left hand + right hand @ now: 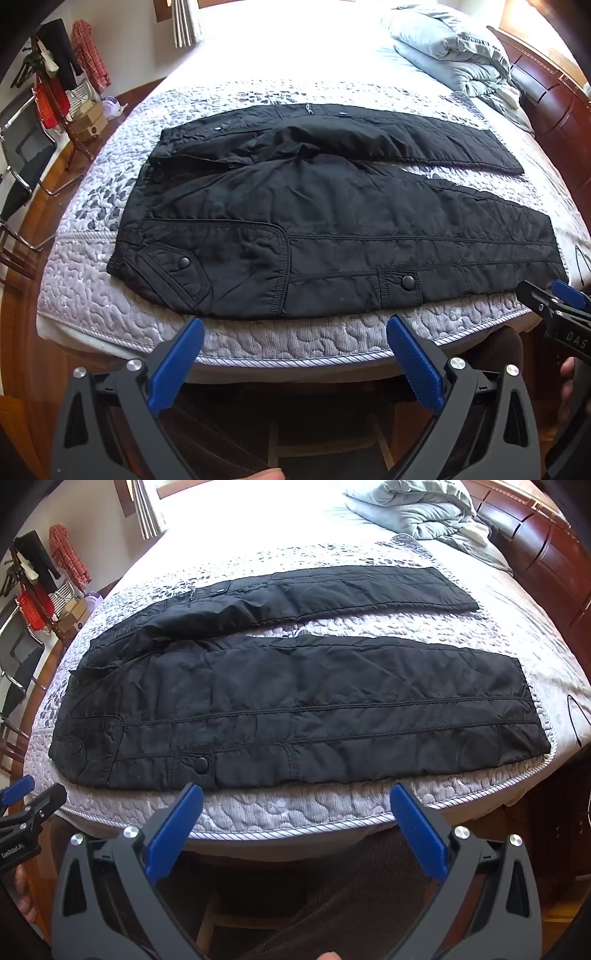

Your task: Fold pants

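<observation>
The bed (92, 295) fills the view ahead of both tongs, its quilted mattress edge just beyond their tips. A crumpled grey duvet (454, 51) sits far off, ahead and to the right, near a dark wooden headboard (554, 103). Off to the far left of the tongs a clothes rack (66, 66) stands on the floor.

The black pants (295, 221) lie spread flat on the bed directly ahead of both tongs, waistband to the left, legs running right and splayed apart in a narrow V. The near leg lies just past the mattress edge; the far leg sits beyond it with a strip of quilt between them. The crotch area is bunched and rumpled.

The left tongs (295, 332) hang apart and empty, short of the near leg's hip pocket. The right tongs (295, 805) are likewise apart and empty, short of the near leg's middle.

No fold looks begun. A sensible first step is likely bringing one leg over the other: take the near leg's outer seam at hip and hem, pinching only the top leg's layers, lift both ends evenly, and lay seam onto seam. Smoothing the bunched crotch first would probably keep the fold from trapping wrinkles.

A snap button (408, 282) on the near thigh pocket lies between the two tongs.
</observation>
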The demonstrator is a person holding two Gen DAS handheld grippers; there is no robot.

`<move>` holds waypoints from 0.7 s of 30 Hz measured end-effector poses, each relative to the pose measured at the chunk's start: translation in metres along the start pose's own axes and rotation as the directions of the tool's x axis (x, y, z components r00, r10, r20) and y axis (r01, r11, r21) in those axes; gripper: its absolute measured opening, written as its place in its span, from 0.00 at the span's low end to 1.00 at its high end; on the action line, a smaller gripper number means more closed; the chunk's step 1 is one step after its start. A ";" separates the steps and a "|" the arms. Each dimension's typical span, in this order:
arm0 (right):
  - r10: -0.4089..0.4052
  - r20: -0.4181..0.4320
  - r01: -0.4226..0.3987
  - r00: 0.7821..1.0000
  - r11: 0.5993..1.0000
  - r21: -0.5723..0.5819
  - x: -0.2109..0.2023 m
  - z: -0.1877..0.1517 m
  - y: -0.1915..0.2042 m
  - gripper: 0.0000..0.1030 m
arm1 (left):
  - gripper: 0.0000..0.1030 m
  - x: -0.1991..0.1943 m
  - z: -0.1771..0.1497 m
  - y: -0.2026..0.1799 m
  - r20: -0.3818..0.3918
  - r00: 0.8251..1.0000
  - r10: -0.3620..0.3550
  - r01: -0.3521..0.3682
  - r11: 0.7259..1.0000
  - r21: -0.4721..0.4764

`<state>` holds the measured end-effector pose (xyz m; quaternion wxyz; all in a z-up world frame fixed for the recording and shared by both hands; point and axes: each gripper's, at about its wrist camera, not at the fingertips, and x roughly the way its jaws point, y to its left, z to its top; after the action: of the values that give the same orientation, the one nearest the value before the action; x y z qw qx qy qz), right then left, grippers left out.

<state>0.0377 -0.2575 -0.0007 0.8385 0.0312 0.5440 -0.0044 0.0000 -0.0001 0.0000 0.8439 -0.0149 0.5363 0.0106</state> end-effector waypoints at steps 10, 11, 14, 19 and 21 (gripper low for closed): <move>-0.006 -0.003 0.006 1.000 1.000 -0.002 0.001 0.002 -0.001 0.98 | 0.97 0.000 0.000 0.000 0.005 1.000 0.002 -0.003 1.000 0.001; -0.005 -0.003 0.005 1.000 1.000 -0.003 0.001 0.002 -0.001 0.98 | 0.97 0.000 0.000 0.000 0.006 1.000 0.003 -0.003 1.000 0.002; -0.006 -0.001 0.006 1.000 1.000 -0.006 0.004 0.002 -0.005 0.98 | 0.97 0.001 0.001 0.001 0.005 1.000 0.005 -0.005 1.000 0.004; -0.008 0.001 0.008 1.000 1.000 -0.005 0.003 0.002 -0.012 0.98 | 0.97 0.000 0.000 0.000 0.007 1.000 0.008 -0.008 1.000 0.005; -0.007 0.002 0.007 1.000 1.000 -0.005 0.004 0.002 -0.013 0.98 | 0.97 0.000 0.000 0.000 0.008 1.000 0.008 -0.008 1.000 0.006</move>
<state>0.0409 -0.2704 -0.0038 0.8390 0.0273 0.5434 -0.0059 0.0001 0.0000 -0.0003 0.8460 -0.0104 0.5330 0.0125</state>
